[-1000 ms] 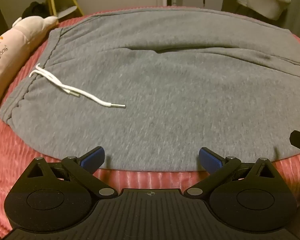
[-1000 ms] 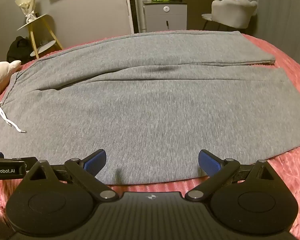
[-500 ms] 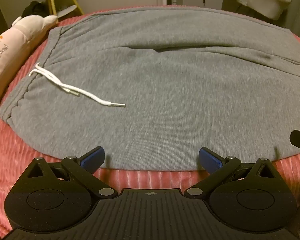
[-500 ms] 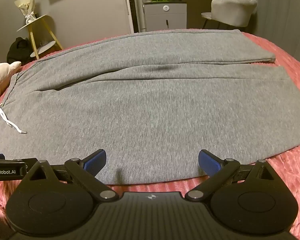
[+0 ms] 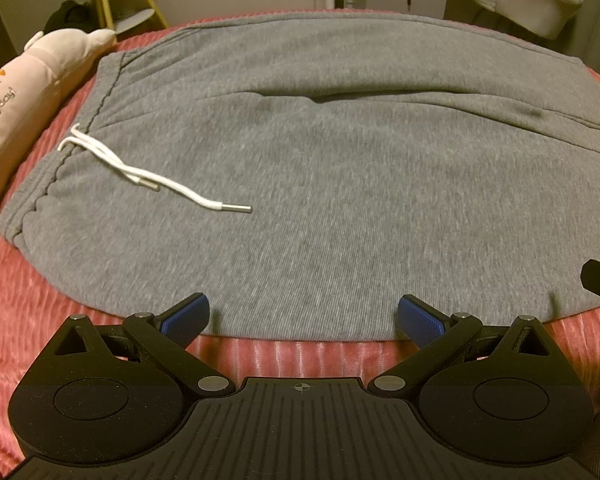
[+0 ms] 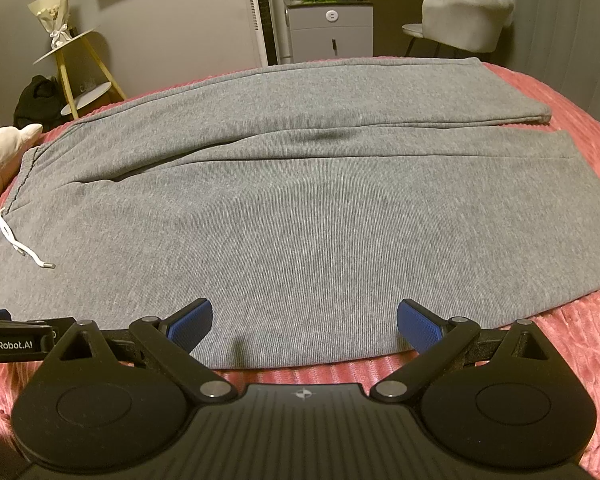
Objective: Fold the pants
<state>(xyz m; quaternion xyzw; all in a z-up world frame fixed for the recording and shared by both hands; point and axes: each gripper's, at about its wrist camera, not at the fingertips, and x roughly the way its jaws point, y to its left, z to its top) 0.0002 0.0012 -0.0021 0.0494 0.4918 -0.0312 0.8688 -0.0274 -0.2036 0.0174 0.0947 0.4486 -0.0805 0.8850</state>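
Grey pants (image 5: 340, 184) lie flat on the pink bedspread (image 5: 284, 350), drawstring (image 5: 140, 170) at 10 o'clock. Left gripper (image 5: 303, 316) and right gripper (image 6: 304, 322): jaws wide, empty, at the near hem.

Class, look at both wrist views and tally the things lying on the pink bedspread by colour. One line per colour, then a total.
Grey: 1, the pants
White: 1, the drawstring on the pants
Pale pink: 1, the plush toy at the left edge
Total: 3
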